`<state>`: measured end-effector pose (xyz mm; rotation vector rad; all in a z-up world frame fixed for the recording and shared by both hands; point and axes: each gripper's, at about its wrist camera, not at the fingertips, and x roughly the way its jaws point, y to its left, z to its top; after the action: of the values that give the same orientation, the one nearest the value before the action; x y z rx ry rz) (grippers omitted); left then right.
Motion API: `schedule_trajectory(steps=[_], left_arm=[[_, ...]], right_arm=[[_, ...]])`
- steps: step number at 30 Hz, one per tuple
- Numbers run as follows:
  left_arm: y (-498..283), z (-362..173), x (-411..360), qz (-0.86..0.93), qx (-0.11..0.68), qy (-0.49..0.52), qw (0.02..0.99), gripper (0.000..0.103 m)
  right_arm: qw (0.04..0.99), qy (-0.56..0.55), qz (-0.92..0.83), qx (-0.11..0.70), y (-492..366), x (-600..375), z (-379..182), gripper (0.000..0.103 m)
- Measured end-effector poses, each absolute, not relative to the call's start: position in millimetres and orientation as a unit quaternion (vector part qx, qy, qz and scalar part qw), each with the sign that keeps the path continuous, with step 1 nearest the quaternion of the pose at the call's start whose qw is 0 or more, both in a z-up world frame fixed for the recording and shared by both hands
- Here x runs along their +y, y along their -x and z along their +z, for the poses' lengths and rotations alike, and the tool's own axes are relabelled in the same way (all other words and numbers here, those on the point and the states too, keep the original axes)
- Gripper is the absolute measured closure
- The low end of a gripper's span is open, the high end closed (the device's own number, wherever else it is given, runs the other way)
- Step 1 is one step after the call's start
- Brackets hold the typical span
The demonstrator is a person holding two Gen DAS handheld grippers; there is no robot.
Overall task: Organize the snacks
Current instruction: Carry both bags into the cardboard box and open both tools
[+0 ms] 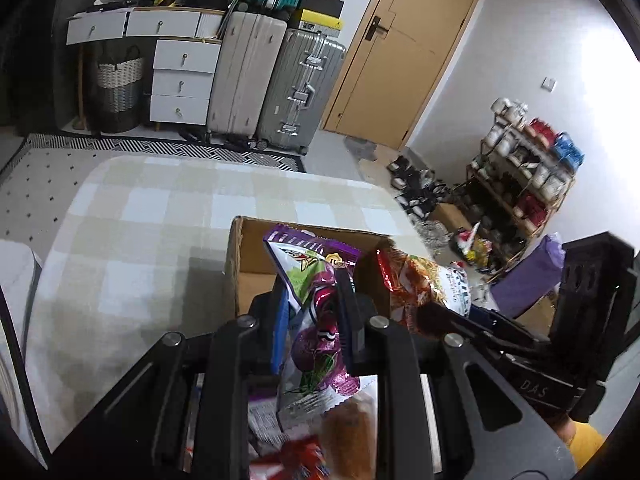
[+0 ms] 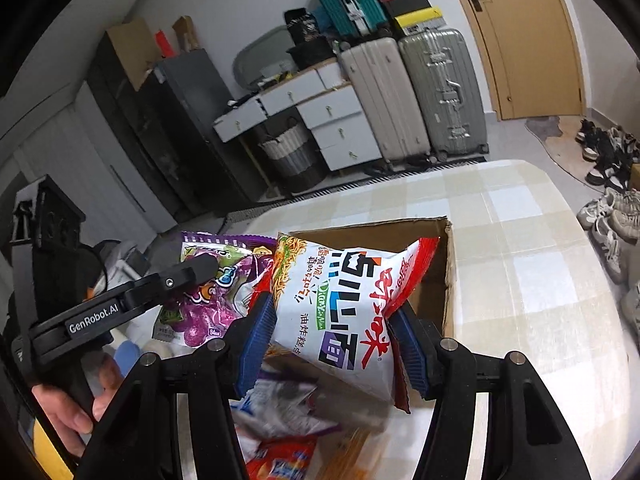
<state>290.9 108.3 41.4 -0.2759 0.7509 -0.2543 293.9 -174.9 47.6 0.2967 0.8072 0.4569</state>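
Left gripper (image 1: 310, 312): clenched on a purple snack bag (image 1: 316, 300), blue pads pinching the crumpled foil from both sides. The bag is held upright in the air, its top edge reaching over the near wall of the cardboard box (image 1: 256, 240).

Right gripper (image 2: 334, 344): grasping a white-and-red noodle packet (image 2: 340, 300), blue ridged pads pressed against its two side edges. The packet hangs tilted, its upper end in front of the open box mouth, its lower corner pointing down toward the loose snacks.

Cardboard box: brown, open at the top, standing on the table (image 1: 140, 220); inside wall bare where visible. Both held items are at its near side, above the rim or just before it; whether either touches the cardboard cannot be told.

Table: covered by a pale checked cloth, beige and white squares.

Loose snack packets (image 2: 280, 420): a blurred heap below both grippers, white, red and orange wrappers, individual items not distinguishable.

Hand (image 2: 76, 404): seen in the right wrist view, wrapped around the handle of the left gripper.

Background: suitcases (image 1: 276, 88) standing side by side, a white drawer unit (image 1: 180, 80), a woven basket (image 1: 118, 84), a wooden door (image 1: 404, 48), and a shoe rack (image 1: 524, 176) with shoes on the floor beside it.
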Motion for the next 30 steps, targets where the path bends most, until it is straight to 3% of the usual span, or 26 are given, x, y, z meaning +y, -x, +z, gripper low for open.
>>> schedule_trajectory(steps=[12,30], left_arm=[[-369.5,-18.2,75.3,-0.117,0.411,0.097,0.899,0.085],[-377.9,-49.4,53.1,-0.12,0.43,0.076,0.892,0.085]], right_arm=[[0.882,-0.079,0.194,0.421,-343.7,-159.6,16.3,0.046],[0.883,-0.046,0.185,0.428,-352.4,-148.3,2.1,0.047]])
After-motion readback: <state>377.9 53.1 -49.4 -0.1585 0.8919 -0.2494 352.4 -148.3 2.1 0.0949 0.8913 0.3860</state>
